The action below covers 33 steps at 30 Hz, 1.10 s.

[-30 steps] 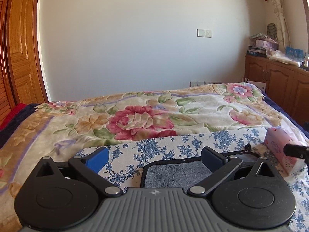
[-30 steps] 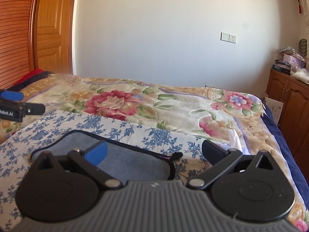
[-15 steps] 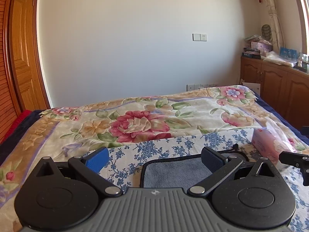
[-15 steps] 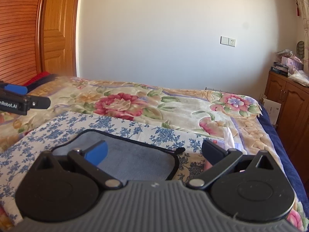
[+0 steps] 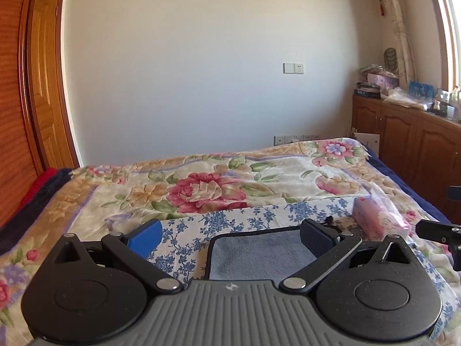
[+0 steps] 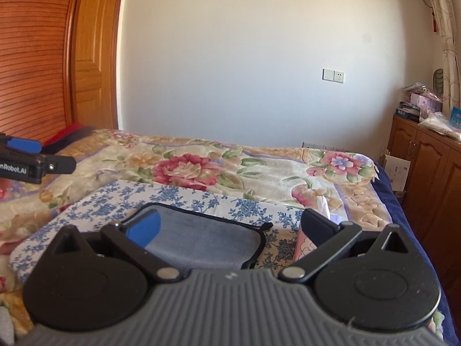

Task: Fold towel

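A grey towel (image 5: 259, 252) with a black edge lies flat on a blue-flowered white cloth (image 5: 230, 219) on the bed. It also shows in the right wrist view (image 6: 201, 239). My left gripper (image 5: 229, 235) is open and empty, held above the towel's left part. My right gripper (image 6: 230, 226) is open and empty, above the towel's right part. The left gripper's finger shows at the left edge of the right wrist view (image 6: 37, 165). The right gripper's finger shows at the right edge of the left wrist view (image 5: 438, 229).
A pink tissue pack (image 5: 377, 219) lies just right of the towel; it also shows in the right wrist view (image 6: 305, 245). A floral blanket (image 5: 213, 184) covers the bed. Wooden cabinets (image 5: 409, 144) stand to the right, a wooden door (image 6: 89, 52) to the left.
Both grippers have risen and tilted up, so the towel and bed sit lower in both views. Both stay open and empty. The towel has not moved.
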Motion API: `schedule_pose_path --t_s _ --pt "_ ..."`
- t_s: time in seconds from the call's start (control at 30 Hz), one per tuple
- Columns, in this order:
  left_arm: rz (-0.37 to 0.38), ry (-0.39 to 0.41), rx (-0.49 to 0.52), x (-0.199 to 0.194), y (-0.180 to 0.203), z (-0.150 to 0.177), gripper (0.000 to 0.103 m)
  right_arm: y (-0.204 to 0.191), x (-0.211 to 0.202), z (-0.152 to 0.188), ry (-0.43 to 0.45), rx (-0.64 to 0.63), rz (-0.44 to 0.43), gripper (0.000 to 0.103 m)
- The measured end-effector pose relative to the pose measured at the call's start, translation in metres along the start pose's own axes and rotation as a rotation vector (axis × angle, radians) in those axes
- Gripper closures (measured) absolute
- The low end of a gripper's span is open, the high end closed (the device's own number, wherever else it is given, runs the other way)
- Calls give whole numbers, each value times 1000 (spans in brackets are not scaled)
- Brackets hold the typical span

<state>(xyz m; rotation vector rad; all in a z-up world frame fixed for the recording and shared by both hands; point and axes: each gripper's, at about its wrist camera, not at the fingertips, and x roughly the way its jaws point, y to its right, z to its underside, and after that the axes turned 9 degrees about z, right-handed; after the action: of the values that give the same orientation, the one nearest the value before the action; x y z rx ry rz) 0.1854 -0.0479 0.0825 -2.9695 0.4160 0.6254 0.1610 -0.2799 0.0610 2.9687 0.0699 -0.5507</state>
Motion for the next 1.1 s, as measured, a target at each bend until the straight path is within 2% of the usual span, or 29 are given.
schedule_pose_path --t_s 0.5,0.97,1.1 --pt "-14 54 4 -81 23 0 0 -9 -59 -2 34 -15 2 0" --pt "-24 33 -12 -119 26 39 0 -13 -94 22 27 2 11 0" --pt "-3 21 -25 -126 26 51 0 -12 -101 30 21 7 19 0"
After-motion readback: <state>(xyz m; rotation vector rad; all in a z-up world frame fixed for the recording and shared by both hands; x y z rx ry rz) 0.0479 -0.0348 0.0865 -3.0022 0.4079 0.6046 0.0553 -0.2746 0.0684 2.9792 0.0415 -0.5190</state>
